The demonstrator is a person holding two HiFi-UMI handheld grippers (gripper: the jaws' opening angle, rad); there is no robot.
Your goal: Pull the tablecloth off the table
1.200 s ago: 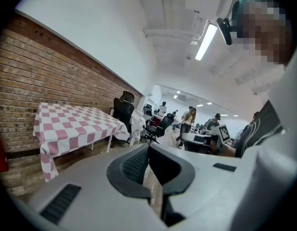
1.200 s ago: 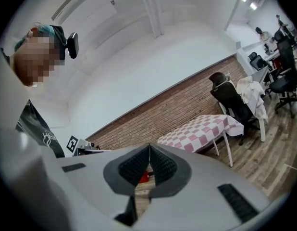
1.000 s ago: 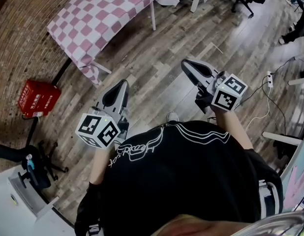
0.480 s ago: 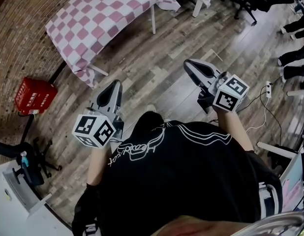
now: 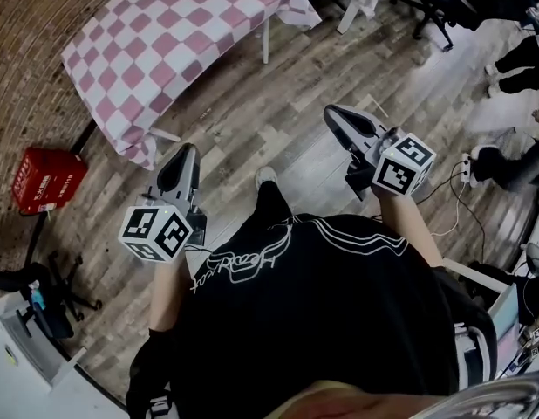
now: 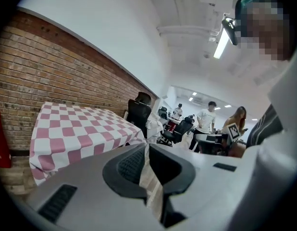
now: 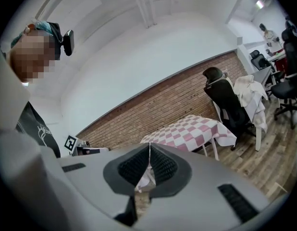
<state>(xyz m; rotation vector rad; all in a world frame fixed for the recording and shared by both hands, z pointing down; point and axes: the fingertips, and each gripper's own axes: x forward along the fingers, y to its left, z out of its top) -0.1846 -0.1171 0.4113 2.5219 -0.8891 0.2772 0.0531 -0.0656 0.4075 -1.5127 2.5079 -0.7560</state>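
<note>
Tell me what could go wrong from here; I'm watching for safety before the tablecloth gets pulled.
Both the left gripper and right gripper are shut, so they may bump the tablecloth instead of gripping it. The red box beside it is a trip hazard.

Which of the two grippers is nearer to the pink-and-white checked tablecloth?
The left gripper: its tip is close to the hanging corner of the tablecloth, while the right gripper is farther off, over the floor.
</note>
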